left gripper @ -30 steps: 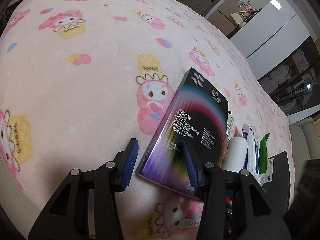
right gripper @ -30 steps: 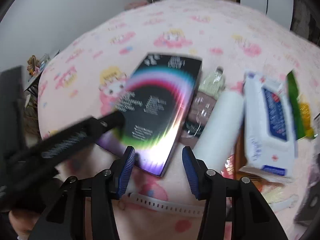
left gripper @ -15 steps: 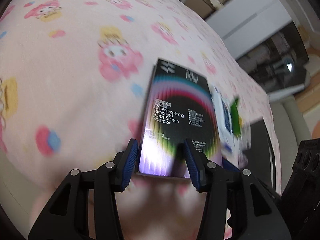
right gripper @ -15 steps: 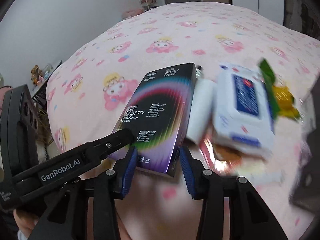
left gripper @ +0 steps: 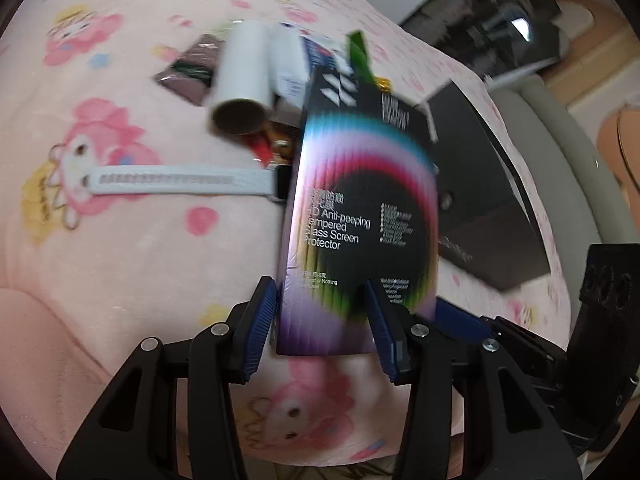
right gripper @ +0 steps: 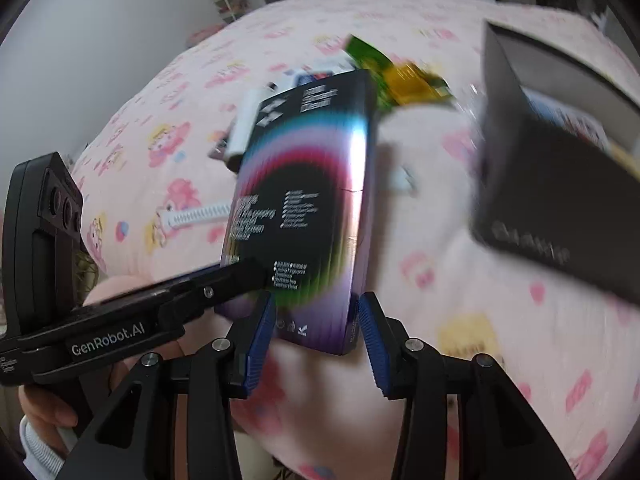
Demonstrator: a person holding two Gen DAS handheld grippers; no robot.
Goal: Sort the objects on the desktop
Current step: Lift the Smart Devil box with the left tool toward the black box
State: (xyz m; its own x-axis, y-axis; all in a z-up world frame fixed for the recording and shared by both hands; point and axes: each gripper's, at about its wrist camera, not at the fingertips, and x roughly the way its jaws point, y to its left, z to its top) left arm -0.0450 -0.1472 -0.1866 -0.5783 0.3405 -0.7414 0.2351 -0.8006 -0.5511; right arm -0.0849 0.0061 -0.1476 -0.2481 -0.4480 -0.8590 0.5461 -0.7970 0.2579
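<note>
A black screen-protector box (left gripper: 352, 208) with a rainbow ring is lifted off the pink blanket and tilted, its far end pointing away. My right gripper (right gripper: 316, 320) is shut on the box (right gripper: 304, 200), one blue pad on each long edge at its near end. One of its fingers (left gripper: 452, 312) shows past the box's right edge. My left gripper (left gripper: 320, 320) stands open around the box's near left corner. Its right finger lies over the printed face and its left finger sits just beside the edge. That finger (right gripper: 240, 276) rests on the face in the right wrist view.
An open black box (right gripper: 552, 152) stands to the right, close to the lifted box. Behind lie a white roll (left gripper: 244, 76), a wipes pack (left gripper: 288, 68), a green packet (right gripper: 372, 56), a brown sachet (left gripper: 192, 72) and a white watch strap (left gripper: 176, 180). A hand (right gripper: 44, 412) holds the left gripper.
The box lay flat on the blanket; now it is raised and carried right, toward the black box. The right gripper's fingers have narrowed onto its edges. The left gripper's opening looks unchanged.
</note>
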